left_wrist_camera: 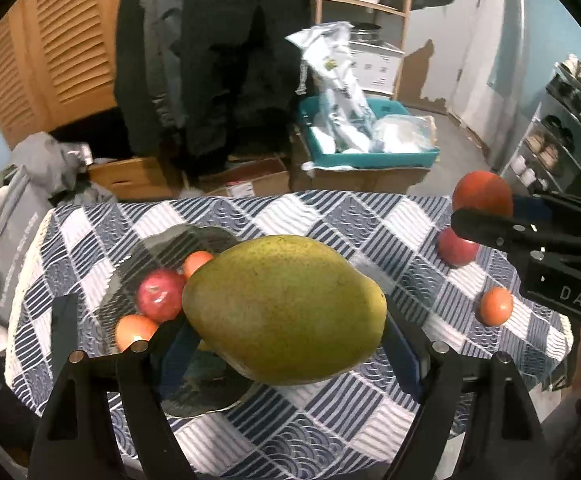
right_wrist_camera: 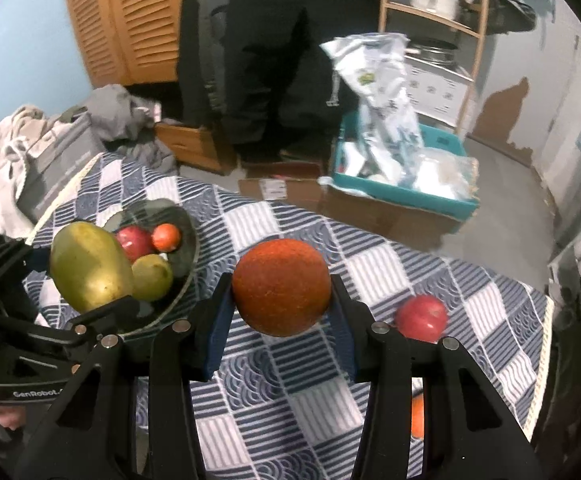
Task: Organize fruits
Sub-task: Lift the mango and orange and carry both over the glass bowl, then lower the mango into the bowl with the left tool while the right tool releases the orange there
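Observation:
My left gripper (left_wrist_camera: 286, 344) is shut on a large green-yellow mango (left_wrist_camera: 284, 310) and holds it above the glass bowl (left_wrist_camera: 158, 248); the mango also shows in the right wrist view (right_wrist_camera: 90, 266). The bowl (right_wrist_camera: 188, 248) holds a red apple (left_wrist_camera: 160, 295), two small oranges (left_wrist_camera: 197, 262) (left_wrist_camera: 134, 330) and a smaller green mango (right_wrist_camera: 152, 277). My right gripper (right_wrist_camera: 282, 320) is shut on a big rough orange (right_wrist_camera: 281, 287), held above the checked tablecloth (right_wrist_camera: 290, 400). A red apple (right_wrist_camera: 421, 317) and a small orange (left_wrist_camera: 496, 306) lie on the cloth at the right.
The table's far edge drops to a floor with cardboard boxes (right_wrist_camera: 282, 188) and a teal bin of bags (right_wrist_camera: 406, 168). A person in dark clothes (right_wrist_camera: 266, 52) stands behind. Grey clothes and a bag (right_wrist_camera: 50, 152) lie at the table's left.

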A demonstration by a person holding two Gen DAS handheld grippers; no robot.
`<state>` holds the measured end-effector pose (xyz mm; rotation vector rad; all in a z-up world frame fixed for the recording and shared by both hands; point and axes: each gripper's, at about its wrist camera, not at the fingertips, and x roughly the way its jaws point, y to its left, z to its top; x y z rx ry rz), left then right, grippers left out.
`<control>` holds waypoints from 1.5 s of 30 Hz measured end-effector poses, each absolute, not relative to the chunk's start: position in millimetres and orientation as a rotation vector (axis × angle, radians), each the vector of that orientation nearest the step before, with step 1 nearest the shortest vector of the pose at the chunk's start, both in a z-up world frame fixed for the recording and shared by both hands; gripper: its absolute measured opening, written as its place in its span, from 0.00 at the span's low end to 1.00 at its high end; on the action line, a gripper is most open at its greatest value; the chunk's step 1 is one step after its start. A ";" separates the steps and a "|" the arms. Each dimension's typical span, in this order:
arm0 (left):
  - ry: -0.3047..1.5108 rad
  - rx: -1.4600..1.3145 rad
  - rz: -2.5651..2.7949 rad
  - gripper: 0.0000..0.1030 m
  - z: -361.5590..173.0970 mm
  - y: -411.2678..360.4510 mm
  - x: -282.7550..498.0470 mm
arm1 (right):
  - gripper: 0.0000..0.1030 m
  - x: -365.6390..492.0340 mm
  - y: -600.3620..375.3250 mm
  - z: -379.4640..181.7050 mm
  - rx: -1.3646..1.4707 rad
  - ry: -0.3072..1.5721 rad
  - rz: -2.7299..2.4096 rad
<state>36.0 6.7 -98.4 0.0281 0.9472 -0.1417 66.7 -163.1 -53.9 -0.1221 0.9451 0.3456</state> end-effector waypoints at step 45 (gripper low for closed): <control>1.212 -0.140 0.081 0.82 -201.1 126.4 45.6 | 0.44 129.4 -8.8 -169.9 -0.140 1.217 0.579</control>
